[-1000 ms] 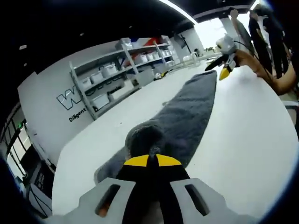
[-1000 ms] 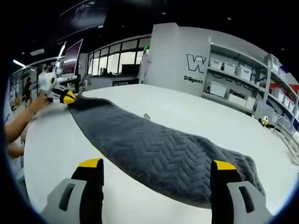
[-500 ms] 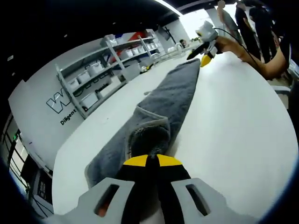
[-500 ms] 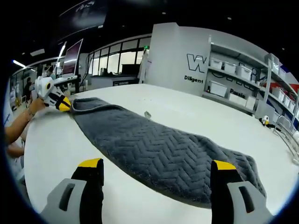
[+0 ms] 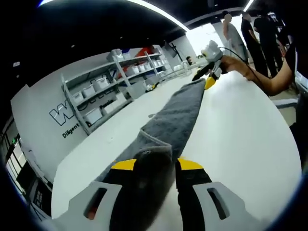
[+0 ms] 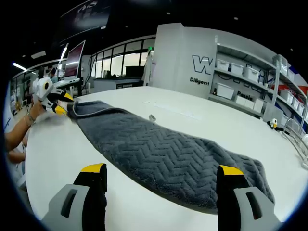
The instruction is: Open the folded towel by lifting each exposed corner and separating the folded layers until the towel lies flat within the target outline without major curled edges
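Towel [image 5: 173, 120] released; left gripper [image 5: 153, 166] opened.

The bench [image 6: 183, 113] is bare white on both long sides of the towel [image 6: 163, 156], so a gripper could pass along either side without meeting anything. The towel itself lies as a long low strip across the middle of the bench. In the right gripper view the right gripper [image 6: 161, 179] stands with its fingers [image 6: 94, 185] wide apart, the towel's near end between them. In the left gripper view the towel's end lies between the fingers [image 5: 190, 168] of the left gripper [image 5: 156, 166]. Shelving [image 5: 120, 82] stands beyond the bench's far edge, well apart. People [image 5: 260, 33] stand off the far corner.
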A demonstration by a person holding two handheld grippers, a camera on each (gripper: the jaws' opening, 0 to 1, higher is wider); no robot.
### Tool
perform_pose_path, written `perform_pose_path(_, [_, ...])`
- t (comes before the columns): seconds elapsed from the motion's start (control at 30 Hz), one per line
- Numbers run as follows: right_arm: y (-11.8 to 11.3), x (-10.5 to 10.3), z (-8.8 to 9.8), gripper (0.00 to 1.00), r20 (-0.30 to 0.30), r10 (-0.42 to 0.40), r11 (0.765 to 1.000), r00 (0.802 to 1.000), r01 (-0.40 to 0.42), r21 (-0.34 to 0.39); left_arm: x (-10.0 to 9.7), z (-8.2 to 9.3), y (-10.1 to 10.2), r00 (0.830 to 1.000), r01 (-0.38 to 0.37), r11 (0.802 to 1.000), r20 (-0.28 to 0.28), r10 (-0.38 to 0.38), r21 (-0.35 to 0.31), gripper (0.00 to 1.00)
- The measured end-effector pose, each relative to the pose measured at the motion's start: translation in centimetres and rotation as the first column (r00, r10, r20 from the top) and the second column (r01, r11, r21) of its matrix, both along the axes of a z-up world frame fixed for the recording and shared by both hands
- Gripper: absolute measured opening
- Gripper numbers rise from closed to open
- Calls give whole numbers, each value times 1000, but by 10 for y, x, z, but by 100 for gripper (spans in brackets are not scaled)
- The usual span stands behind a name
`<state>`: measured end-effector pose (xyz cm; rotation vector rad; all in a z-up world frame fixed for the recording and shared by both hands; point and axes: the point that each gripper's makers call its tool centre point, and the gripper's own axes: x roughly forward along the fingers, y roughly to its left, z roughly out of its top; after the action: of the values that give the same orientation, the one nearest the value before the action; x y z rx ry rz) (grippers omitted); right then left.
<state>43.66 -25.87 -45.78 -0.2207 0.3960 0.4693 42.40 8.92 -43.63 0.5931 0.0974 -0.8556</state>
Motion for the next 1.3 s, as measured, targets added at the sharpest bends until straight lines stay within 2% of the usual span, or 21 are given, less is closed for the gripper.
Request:
perform_pose_path(0.1, [0, 1, 0, 96, -1, 0, 1000, 1000, 0, -1, 0, 4, -1, 1000, 0, 1000, 17, 0, 9, 40])
perform_pose_path(0.23, [-1, 3, 0, 96, -4, 3, 1000, 1000, -3, -1, 11, 1, -2, 1000, -6, 1000, -20, 6, 14, 54])
perform_pose_path(0.3, [-1, 2, 0, 96, -5, 3, 1000, 1000, -3, -1, 14, 0, -2, 999, -9, 1000, -32, 10, 18, 55])
perform_pose_path(0.43, [-1, 2, 0, 96, -7, 3, 1000, 1000, -3, 1, 24, -8, -9, 994, 14, 1000, -104, -13, 13, 55])
perform_pose_path(0.53, [0, 2, -1, 96, -10, 7, 1000, 1000, -7, 2, 29, -14, -13, 990, 27, 999, -137, -23, 30, 54])
perform_pose_path(0.57, [0, 2, -1, 96, -11, 9, 1000, 1000, -9, 3, 28, -16, -15, 988, 36, 999, -150, -31, 33, 52])
perform_pose_path(0.7, [0, 3, 0, 96, -12, 12, 1000, 1000, -12, 5, 21, -16, -18, 985, 73, 997, -160, -66, 35, 32])
perform_pose_path(0.87, [1, 2, 0, 96, -12, 14, 1000, 1000, -14, 3, 13, -16, -17, 985, 80, 996, -156, -71, 46, 29])
perform_pose_path(1.1, [2, 0, -3, 95, -19, 16, 1000, 1000, -16, 2, 0, -19, -12, 985, 88, 995, -155, -80, 48, 19])
perform_pose_path(1.3, [2, 1, -4, 95, -24, 17, 1000, 1000, -17, 2, -12, -30, -9, 985, 100, 990, -148, -85, 102, 10])
